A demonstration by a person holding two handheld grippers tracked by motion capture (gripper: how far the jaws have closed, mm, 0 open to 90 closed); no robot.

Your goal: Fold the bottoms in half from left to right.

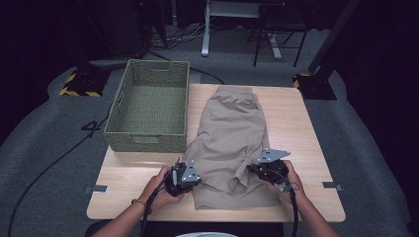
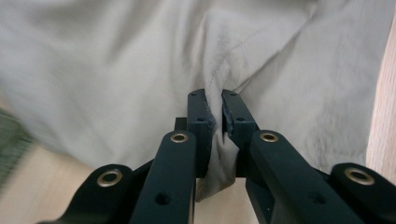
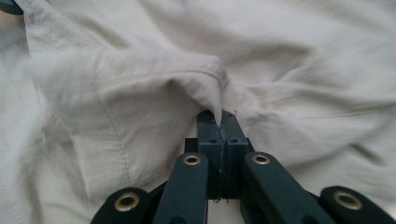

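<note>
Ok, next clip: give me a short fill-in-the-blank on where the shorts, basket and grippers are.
1. The beige shorts lie on the wooden ____.
2. The woven basket beside the shorts holds ____.
3. The left gripper and the right gripper each have their jaws shut on the shorts' ____ edge, the one closest to the person.

Missing words: table; nothing; near

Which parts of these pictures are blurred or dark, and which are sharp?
High view: the table is lit, the room around it is dark. Left gripper view: the jaws are sharp, the shorts are soft, smeared at the left edge. Right gripper view: the cloth is blurred at the left.
</note>
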